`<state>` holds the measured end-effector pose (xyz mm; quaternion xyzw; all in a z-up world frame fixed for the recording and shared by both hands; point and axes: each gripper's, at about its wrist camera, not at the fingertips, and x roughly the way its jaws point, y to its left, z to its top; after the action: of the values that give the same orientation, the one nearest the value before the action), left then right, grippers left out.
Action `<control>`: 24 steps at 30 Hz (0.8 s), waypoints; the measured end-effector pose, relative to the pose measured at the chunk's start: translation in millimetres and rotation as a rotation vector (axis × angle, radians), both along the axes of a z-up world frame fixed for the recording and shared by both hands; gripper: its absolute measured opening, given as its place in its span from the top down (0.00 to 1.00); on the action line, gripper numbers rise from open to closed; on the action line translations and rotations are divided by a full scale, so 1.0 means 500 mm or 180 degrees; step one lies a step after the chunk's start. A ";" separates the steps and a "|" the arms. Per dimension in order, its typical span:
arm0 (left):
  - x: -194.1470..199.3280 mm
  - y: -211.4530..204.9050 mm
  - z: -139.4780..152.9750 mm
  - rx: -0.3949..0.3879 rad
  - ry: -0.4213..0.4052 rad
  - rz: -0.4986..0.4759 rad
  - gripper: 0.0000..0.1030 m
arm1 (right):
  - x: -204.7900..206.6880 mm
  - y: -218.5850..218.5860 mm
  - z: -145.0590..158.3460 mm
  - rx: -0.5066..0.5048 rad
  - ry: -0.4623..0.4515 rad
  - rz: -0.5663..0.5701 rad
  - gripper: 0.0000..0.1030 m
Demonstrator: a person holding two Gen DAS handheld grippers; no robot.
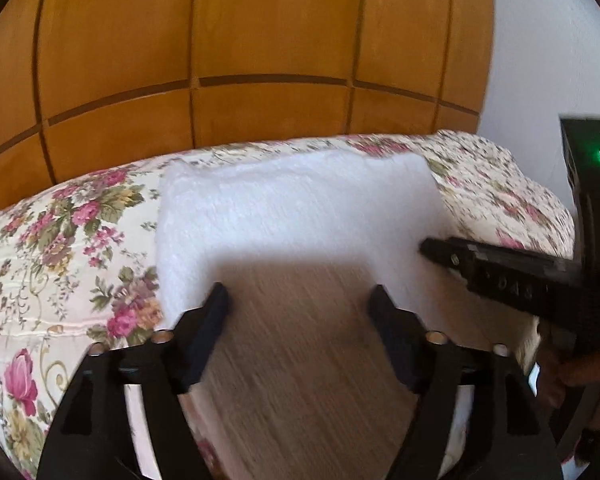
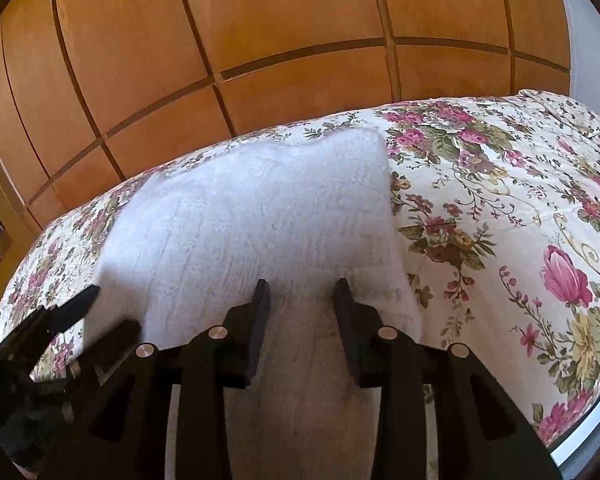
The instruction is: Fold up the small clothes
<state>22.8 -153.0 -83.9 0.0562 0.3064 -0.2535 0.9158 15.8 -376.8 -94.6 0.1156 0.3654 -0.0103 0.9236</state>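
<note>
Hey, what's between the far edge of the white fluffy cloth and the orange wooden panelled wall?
Only a narrow strip of floral bedspread lies between the white fluffy cloth and the orange wooden panelled wall. The right wrist view shows it most clearly.

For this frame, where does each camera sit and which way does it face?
Left wrist: on the left gripper, angled down at the white cloth on the floral bedspread; jaws open; the right gripper and a hand show.
Right wrist: on the right gripper, same downward angle; the left gripper shows.
Shared: cloth, bedspread, wooden wardrobe.
</note>
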 end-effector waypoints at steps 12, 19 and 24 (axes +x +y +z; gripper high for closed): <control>-0.055 0.022 -0.019 -0.0001 0.0075 -0.0200 0.20 | -0.038 0.023 0.008 -0.0248 0.0055 0.0093 0.57; -0.064 0.083 0.007 -0.0688 0.0249 -0.0201 0.20 | -0.055 0.028 0.000 -0.0376 0.0125 0.0137 0.55; -0.040 0.123 0.023 -0.0868 0.0255 0.0150 0.18 | -0.061 0.026 -0.003 -0.0449 0.0221 0.0054 0.38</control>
<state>2.5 -91.3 -72.2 -0.0860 0.3066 -0.2733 0.9077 -14.5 -363.7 -96.1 0.0467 0.3966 -0.0321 0.9162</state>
